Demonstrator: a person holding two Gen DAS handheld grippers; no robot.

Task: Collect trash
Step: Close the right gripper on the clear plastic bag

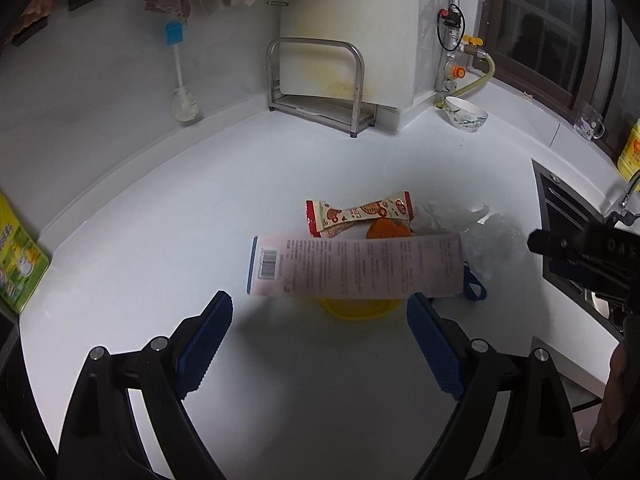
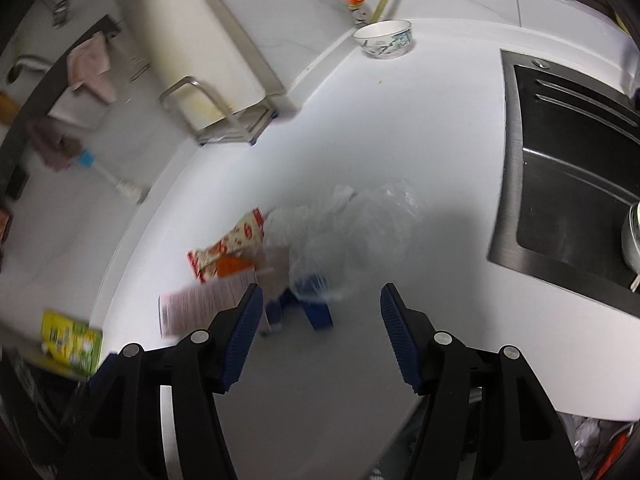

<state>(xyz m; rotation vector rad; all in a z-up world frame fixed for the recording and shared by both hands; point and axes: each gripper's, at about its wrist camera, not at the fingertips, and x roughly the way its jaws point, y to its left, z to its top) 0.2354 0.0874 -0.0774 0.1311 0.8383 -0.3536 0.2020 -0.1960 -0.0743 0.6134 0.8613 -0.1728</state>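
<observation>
Left wrist view: left gripper (image 1: pixel 320 344) hangs wide open and empty above the white counter (image 1: pixel 160 208). Just beyond its pads, mid-counter, sits the trash pile: pink printed box (image 1: pixel 356 266), red-and-cream snack wrapper (image 1: pixel 360 213), crumpled clear plastic (image 1: pixel 472 224). Right gripper (image 2: pixel 322 336), partly open, grips nothing; dark sink (image 2: pixel 568 168) at the counter's right edge.

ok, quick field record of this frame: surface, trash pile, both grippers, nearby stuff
surface: white counter
trash pile: pink box, snack wrapper, orange peel, clear plastic, yellow lid under the box
left gripper: open, empty, short of the box
right gripper: open, empty, blurred view
nearby: bowl, sink, rack
</observation>
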